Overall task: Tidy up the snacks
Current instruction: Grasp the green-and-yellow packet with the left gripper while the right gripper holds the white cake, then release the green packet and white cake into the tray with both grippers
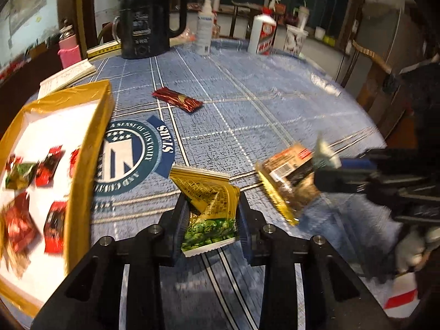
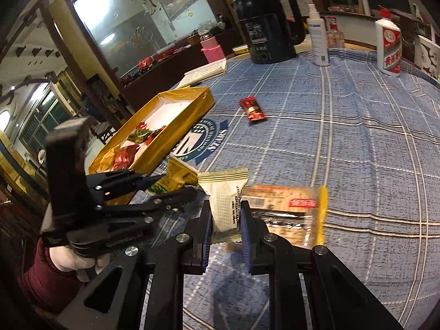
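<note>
My left gripper (image 1: 213, 206) is shut on a yellow-and-green pea packet (image 1: 209, 203), just right of the gold box (image 1: 90, 143) that holds several red and green snack packets. My right gripper (image 2: 227, 211) is shut on a cream packet (image 2: 224, 200). A brown clear-windowed packet with a gold edge (image 2: 286, 206) hangs tilted beside it; whether it is pinched too I cannot tell. In the left wrist view the right gripper (image 1: 327, 162) comes in from the right with both packets (image 1: 288, 176). A red snack bar (image 1: 178, 100) lies alone on the blue checked cloth, farther back.
A black kettle (image 1: 148, 19), a spray bottle (image 1: 205, 30) and a white liquor bottle (image 1: 261, 34) stand along the table's far edge. A notebook (image 1: 68, 75) and a pink cup (image 1: 68, 51) sit behind the box. A red sleeve and hand (image 2: 55, 264) hold the left gripper (image 2: 173, 185).
</note>
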Demonstrator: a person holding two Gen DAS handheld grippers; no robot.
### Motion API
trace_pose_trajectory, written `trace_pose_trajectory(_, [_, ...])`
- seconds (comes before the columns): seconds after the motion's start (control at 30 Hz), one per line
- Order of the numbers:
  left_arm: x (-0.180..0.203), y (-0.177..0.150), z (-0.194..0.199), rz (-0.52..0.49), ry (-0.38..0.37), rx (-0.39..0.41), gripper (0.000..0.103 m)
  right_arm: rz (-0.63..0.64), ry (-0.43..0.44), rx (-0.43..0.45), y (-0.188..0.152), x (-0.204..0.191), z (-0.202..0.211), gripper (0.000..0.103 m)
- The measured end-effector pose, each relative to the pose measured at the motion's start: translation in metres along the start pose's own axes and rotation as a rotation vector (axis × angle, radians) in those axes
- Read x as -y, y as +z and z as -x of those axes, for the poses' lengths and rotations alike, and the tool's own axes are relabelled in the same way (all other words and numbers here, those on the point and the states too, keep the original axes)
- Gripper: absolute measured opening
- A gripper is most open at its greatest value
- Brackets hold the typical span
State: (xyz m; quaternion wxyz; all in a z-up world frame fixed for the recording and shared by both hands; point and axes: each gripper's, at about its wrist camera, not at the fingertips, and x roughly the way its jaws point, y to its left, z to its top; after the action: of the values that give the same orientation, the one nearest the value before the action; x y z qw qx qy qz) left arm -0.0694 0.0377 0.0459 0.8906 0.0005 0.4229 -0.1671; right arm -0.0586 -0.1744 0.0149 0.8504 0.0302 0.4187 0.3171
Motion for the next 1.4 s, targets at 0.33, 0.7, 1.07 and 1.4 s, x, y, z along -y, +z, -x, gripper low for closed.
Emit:
trace_pose_trajectory(0.33, [-0.086, -0.027, 0.077, 0.224, -0.043, 0.141, 0.031, 0.049, 0.045, -0.041, 0.010, -0.044, -0.024, 0.019])
trace_pose_trajectory(0.7, [-0.175, -0.057, 0.085, 0.496, 0.028, 0.162, 0.031, 0.150, 0.151, -0.064, 0.028, -0.138, -0.073, 0.019])
trace_pose_trajectory(1.07, [-0.167, -0.061, 0.073, 0.433, 0.080, 0.153, 0.035, 0.198, 0.149, -0.075, 0.057, -0.191, -0.124, 0.019])
trace_pose_trajectory(1.4, [-0.174, -0.079, 0.094, 0.498, 0.058, 0.199, 0.047, 0.169, 0.117, -0.091, 0.066, -0.189, -0.152, 0.023])
